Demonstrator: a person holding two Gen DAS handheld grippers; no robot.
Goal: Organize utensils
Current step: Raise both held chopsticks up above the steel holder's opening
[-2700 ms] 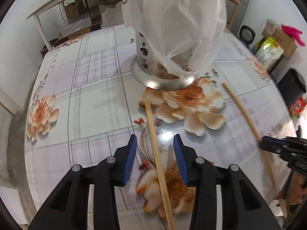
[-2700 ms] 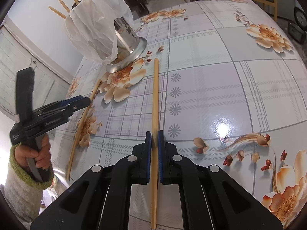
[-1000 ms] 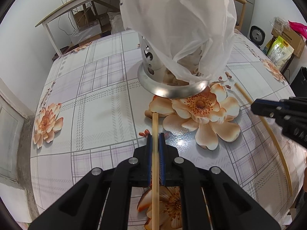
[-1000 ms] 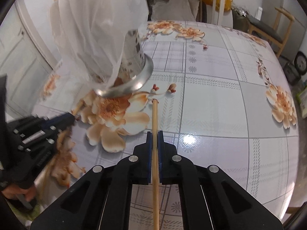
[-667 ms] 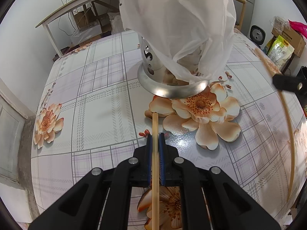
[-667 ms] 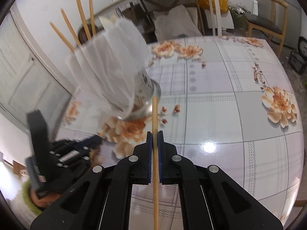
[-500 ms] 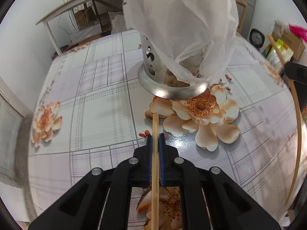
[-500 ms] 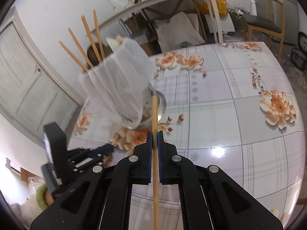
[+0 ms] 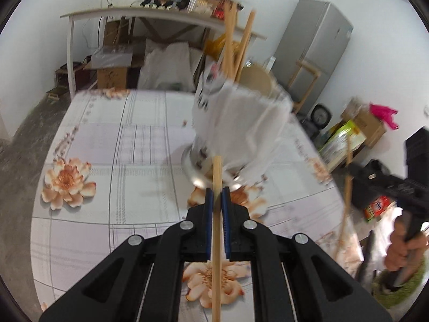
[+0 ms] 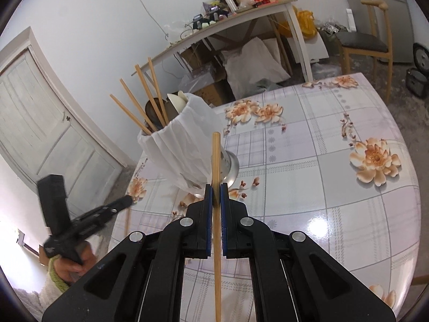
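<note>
My left gripper [image 9: 216, 191] is shut on a wooden chopstick [image 9: 216, 171] and holds it above the table, pointing at the metal utensil holder [image 9: 199, 161]. A white plastic bag [image 9: 241, 126] is draped over the holder, and several chopsticks [image 9: 230, 43] stand in it. My right gripper [image 10: 216, 187] is shut on a second wooden chopstick [image 10: 216, 155], raised above the table and aimed at the same holder [image 10: 228, 166], whose bag [image 10: 182, 150] and standing chopsticks [image 10: 142, 104] show clearly. Each gripper appears in the other's view, the right [image 9: 380, 185] and the left [image 10: 88, 220].
The table has a glossy floral cloth [image 10: 321, 177]. Behind it stand a cluttered white desk [image 10: 241, 16], a wooden chair [image 10: 367, 43], a door [image 10: 40, 123] on the left, a grey fridge [image 9: 311, 45] and boxes [image 9: 356, 128] on the right.
Both grippers have lifted their chopsticks off the table and risen. The holder now appears lower and farther, with its open top and standing chopsticks in sight.
</note>
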